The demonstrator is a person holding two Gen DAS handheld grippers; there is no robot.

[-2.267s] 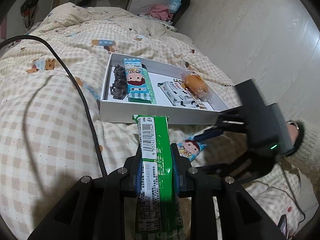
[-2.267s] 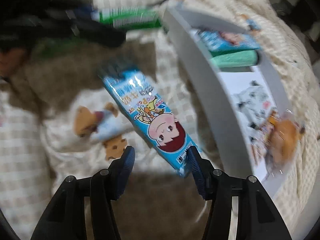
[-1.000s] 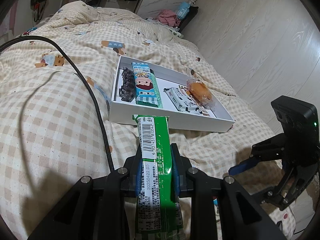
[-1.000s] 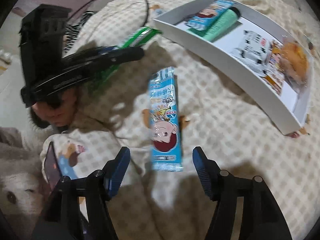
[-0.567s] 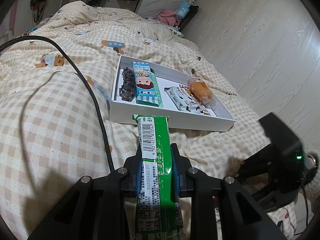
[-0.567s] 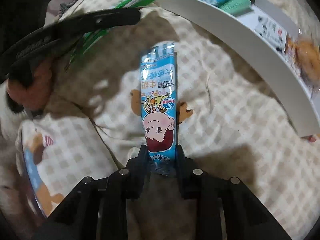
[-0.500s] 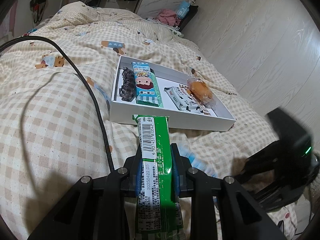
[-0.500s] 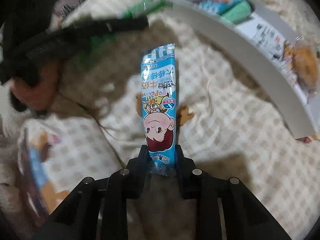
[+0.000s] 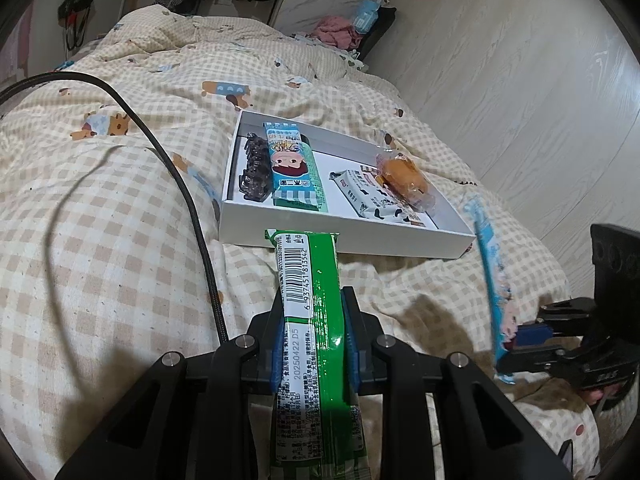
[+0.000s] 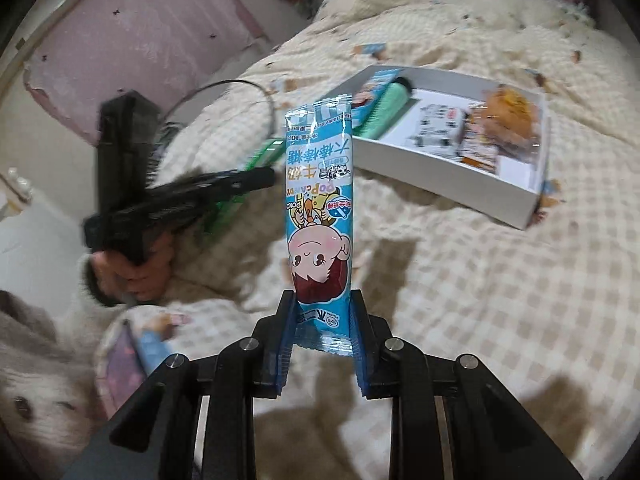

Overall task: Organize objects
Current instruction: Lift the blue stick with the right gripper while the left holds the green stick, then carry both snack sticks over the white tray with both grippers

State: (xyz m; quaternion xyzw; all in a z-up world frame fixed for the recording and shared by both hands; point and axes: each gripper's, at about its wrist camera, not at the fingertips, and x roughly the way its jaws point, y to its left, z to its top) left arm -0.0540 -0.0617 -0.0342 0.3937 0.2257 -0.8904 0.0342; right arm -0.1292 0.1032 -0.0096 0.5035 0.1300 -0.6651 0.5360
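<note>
The left gripper (image 9: pixel 314 344) is clamped on a green packet (image 9: pixel 312 304), just short of the white box (image 9: pixel 344 238) near wall. The right gripper (image 10: pixel 322 330) grips a blue candy packet (image 10: pixel 320 208) by its lower end (lifted off the checked quilt (image 9: pixel 100 232)), beside the box's right corner.

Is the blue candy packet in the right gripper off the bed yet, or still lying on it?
Off the bed: the right gripper is shut on the blue candy packet, which stands up clear of the quilt.
</note>
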